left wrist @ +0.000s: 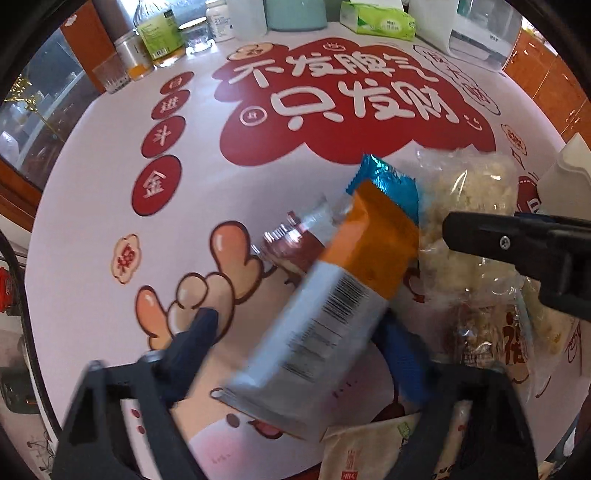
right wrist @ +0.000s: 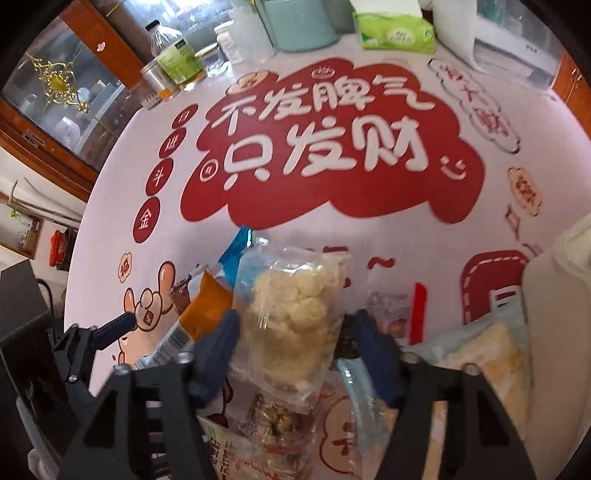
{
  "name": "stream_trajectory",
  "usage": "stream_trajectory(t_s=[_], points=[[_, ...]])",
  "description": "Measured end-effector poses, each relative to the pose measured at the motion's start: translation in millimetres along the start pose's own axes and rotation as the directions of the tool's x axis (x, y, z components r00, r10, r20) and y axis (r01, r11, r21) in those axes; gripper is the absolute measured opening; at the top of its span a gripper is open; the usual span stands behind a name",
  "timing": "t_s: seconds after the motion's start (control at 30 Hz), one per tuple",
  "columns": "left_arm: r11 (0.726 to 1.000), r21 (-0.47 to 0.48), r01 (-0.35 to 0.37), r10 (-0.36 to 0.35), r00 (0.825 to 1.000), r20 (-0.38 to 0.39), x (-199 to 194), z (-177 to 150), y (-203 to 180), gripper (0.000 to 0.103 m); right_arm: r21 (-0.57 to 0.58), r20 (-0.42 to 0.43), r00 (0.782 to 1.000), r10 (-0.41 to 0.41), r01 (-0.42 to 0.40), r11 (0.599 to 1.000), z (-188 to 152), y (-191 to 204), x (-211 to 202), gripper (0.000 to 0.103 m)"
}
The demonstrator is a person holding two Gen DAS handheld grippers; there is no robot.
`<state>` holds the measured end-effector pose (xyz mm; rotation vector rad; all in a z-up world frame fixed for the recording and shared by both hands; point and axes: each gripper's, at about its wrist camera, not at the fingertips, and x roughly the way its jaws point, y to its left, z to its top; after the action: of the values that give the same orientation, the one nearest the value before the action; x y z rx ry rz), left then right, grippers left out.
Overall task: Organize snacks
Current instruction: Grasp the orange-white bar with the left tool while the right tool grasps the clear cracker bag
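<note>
In the left wrist view an orange and silver snack packet [left wrist: 343,295] lies slanted on a small pile. My left gripper [left wrist: 301,339] straddles it with its jaws open. The left finger [left wrist: 199,332] stands clear of the packet and the right finger [left wrist: 402,354] is at its edge. In the right wrist view a clear bag of white puffed snack [right wrist: 295,306] sits between the fingers of my right gripper [right wrist: 295,328], and both pads touch its sides. A blue packet [left wrist: 388,177] and a dark red packet [left wrist: 291,247] lie under the orange one.
The round table [left wrist: 110,206] has a white cloth with red print. A clear packet of nut bars [right wrist: 273,421] and a beige packet [left wrist: 362,454] lie near me. At the far edge stand bottles [left wrist: 159,33], a glass [left wrist: 110,77], a teal container [right wrist: 299,22], a green tissue pack [right wrist: 395,33] and a white appliance [left wrist: 480,33].
</note>
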<state>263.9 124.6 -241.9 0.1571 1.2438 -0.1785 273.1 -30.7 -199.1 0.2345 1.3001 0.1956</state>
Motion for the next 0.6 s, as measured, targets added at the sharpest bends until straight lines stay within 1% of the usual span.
stream_trajectory(t_s=[0.03,0.07,0.1,0.13,0.2,0.27,0.37,0.6], points=[[1.0,-0.015,0.023,-0.023,1.0,0.009,0,0,1,0.06,0.002,0.005,1.0,0.002,-0.002,1.0,-1,0,0,0.048],[0.999,-0.028,0.043,-0.043,0.999,0.013,-1,0,2,0.053,-0.003,0.019,1.0,-0.002,0.002,1.0,-2,1,-1,0.045],[0.999,-0.032,0.04,-0.04,0.999,0.02,-4,0,2,0.044,-0.012,0.027,1.0,-0.002,0.003,1.0,-3,2,-2,0.042],[0.999,-0.031,0.025,-0.024,0.999,0.023,-5,0,2,0.04,-0.017,0.031,1.0,-0.004,0.005,1.0,-4,3,-1,0.041],[0.999,-0.031,0.011,-0.01,0.999,0.039,-10,-1,2,0.037,-0.021,0.047,0.999,0.0,0.001,1.0,-5,4,-4,0.036],[0.999,-0.032,0.008,-0.007,0.999,0.05,-16,-3,3,0.037,-0.023,0.058,0.998,-0.003,0.004,1.0,-7,4,-7,0.034],[0.999,-0.037,0.002,0.001,0.997,0.075,-32,-5,4,0.037,-0.029,0.079,0.997,-0.009,0.011,1.0,-9,5,-13,0.033],[0.999,-0.049,-0.008,0.014,0.991,0.135,-73,-11,-1,0.037,-0.042,0.131,0.991,0.021,-0.016,0.999,-19,6,-43,0.032]])
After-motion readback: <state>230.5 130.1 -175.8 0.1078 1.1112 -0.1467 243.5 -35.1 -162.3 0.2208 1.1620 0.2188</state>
